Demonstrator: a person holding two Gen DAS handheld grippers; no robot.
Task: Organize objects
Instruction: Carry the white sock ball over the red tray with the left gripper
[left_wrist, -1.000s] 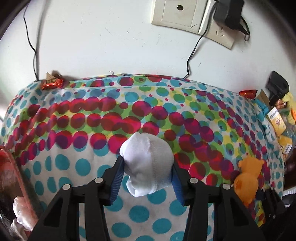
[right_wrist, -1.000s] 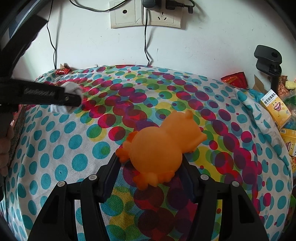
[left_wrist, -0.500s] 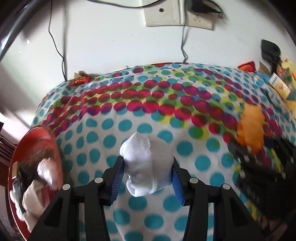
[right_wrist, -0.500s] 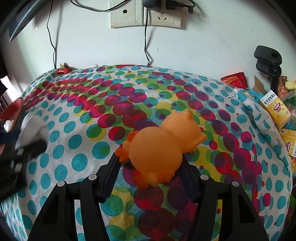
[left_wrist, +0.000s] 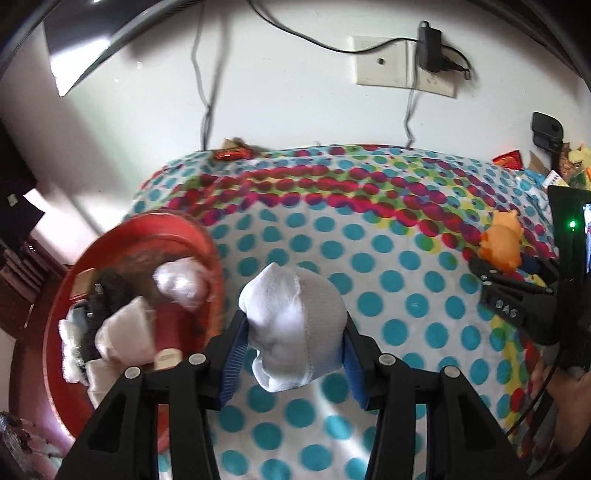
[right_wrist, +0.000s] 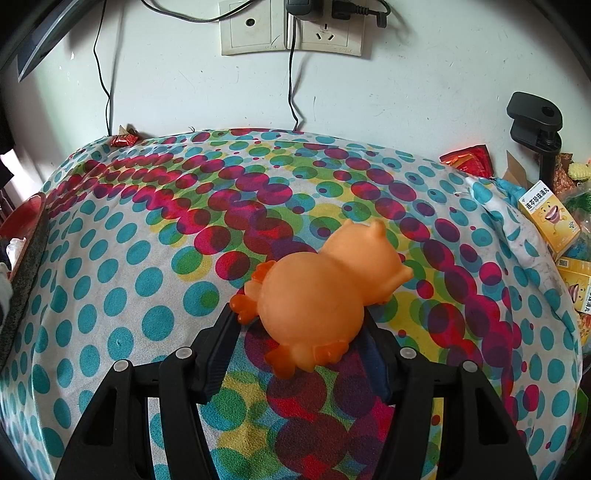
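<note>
white rolled sock (left_wrist: 295, 325) sits pinched between the blue pads of the left gripper (left_wrist: 293, 354), its jaws pressed against both sides of the bundle, held above the dotted cloth (left_wrist: 369, 258) that covers the counter. just left of it a red basin (left_wrist: 110, 251) holds more white bundles (left_wrist: 181, 284) and some dark items, blurred. orange toy animal (right_wrist: 321, 291) is clamped in the right gripper (right_wrist: 299, 343), jaws closed on its round body, its head pointing away toward the wall; whether it rests on the cloth or hangs just over it, i cannot tell. in the left view the same toy (left_wrist: 502, 240) shows far to the right, well apart from the sock. a red candy wrapper (right_wrist: 123, 139) lies at the far left edge of the cloth near the wall, and yellow snack boxes (right_wrist: 550, 218) crowd the right side
</note>
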